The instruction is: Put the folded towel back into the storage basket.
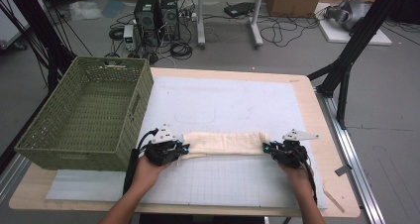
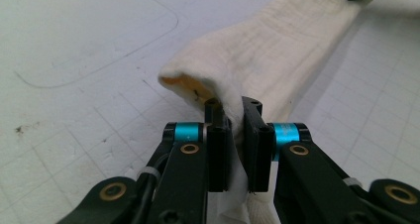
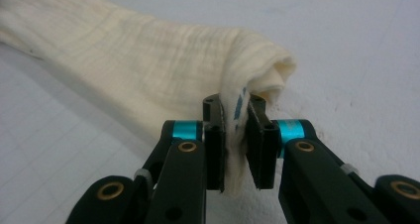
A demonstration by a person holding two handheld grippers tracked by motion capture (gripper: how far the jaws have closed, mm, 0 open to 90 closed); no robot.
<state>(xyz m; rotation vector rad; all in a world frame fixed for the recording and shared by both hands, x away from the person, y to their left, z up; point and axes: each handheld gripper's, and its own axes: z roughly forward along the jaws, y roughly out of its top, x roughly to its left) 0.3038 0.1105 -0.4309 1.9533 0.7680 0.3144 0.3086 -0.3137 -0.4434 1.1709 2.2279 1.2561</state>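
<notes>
Two grippers share one cream cloth (image 1: pixel 225 143), which lies folded into a long narrow band across the near middle of the white mat (image 1: pixel 223 105) on the desk (image 1: pixel 317 115). At the far left stands a green woven basket (image 1: pixel 84 116) with nothing in it that I can see. Next comes the left gripper (image 1: pixel 184 148), its fingers (image 2: pixel 218 149) nearly closed, pinching the cloth's left end. Then the band itself, pulled fairly straight. At the right end, the right gripper (image 1: pixel 267 147) has its fingers (image 3: pixel 214 149) clamped on the other end in the same way. My reading is that the folding is well along, with the band still to be folded shorter and probably put into the basket. I can read no brand or label anywhere; a small blue mark on the cloth between the right fingers is too blurred to make out.
</notes>
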